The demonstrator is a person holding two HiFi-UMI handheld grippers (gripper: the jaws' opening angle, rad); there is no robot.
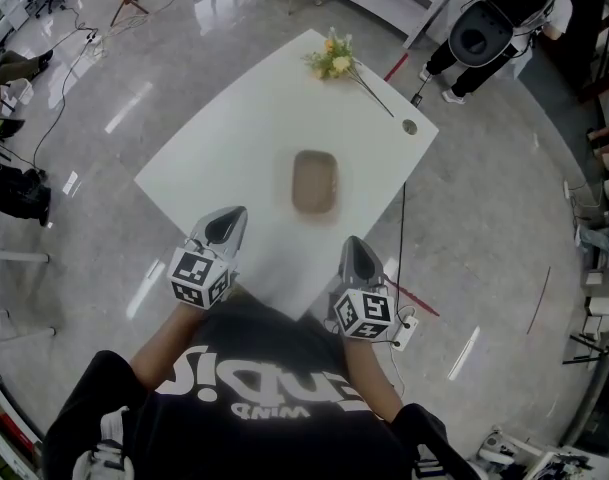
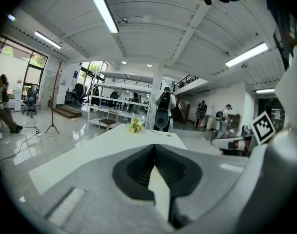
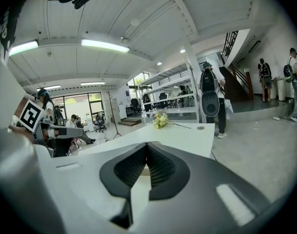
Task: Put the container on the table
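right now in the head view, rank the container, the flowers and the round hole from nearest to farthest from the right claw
1. container, in the middle of the table, just ahead of the right claw and a little to its left.
2. round hole, by the table's right-hand corner.
3. flowers, at the far corner.

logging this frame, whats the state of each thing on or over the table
tan rounded container: resting mid white table, in neither tool
yellow flower sprig: lying flat at the table's far end
left tool: shut, empty, over the near edge
right tool: shut, empty, over the near edge
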